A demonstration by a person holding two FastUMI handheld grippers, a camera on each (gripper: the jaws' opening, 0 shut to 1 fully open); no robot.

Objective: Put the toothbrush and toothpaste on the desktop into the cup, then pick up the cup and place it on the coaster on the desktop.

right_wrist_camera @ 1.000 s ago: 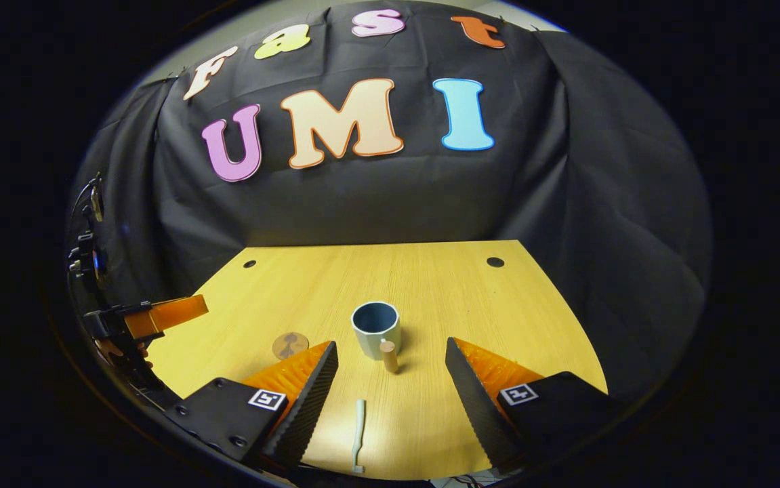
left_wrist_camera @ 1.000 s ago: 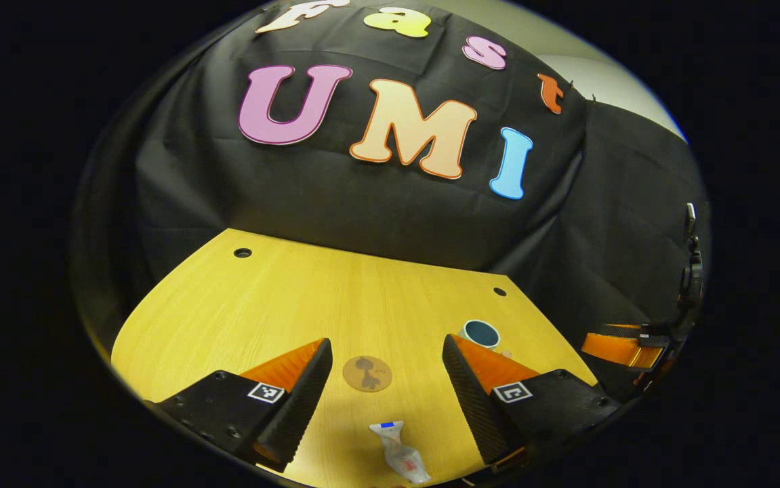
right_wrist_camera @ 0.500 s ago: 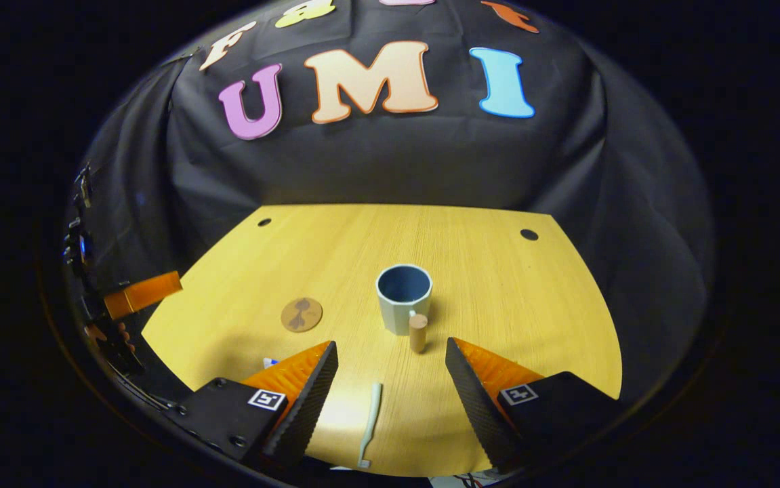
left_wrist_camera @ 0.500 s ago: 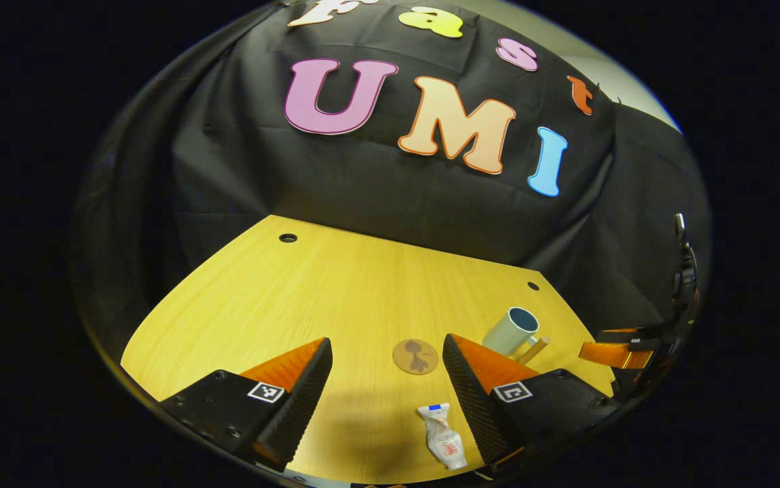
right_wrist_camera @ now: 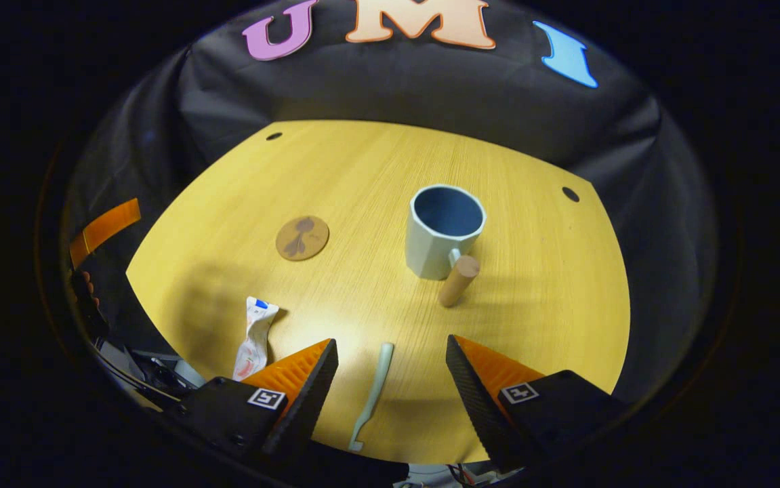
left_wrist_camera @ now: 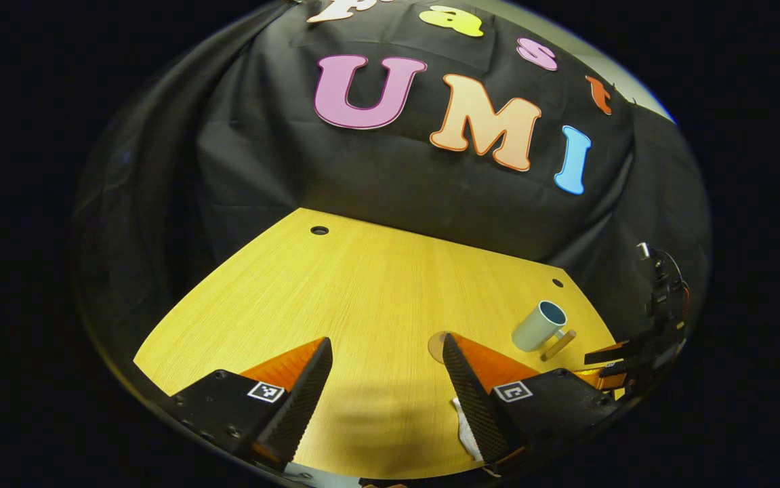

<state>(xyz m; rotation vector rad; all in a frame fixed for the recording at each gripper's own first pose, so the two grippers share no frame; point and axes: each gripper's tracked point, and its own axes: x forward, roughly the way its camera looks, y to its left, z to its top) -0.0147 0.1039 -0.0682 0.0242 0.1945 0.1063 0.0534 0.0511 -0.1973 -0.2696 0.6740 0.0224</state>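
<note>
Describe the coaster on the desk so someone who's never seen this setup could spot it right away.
Start at the yellow wooden desk in front of the black cloth wall. In the right gripper view the coaster lies left of the pale cup and beyond the crumpled toothpaste. It is the only flat brown disc there, with a dark figure printed on it.

Wooden desktop (right_wrist_camera: 376,169), cup (right_wrist_camera: 440,234), coaster (right_wrist_camera: 302,237), toothpaste (right_wrist_camera: 253,337), toothbrush (right_wrist_camera: 373,390)

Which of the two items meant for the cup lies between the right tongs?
The toothbrush: it lies flat on the desktop between the open right tongs. The crumpled toothpaste tube lies outside them.
</note>
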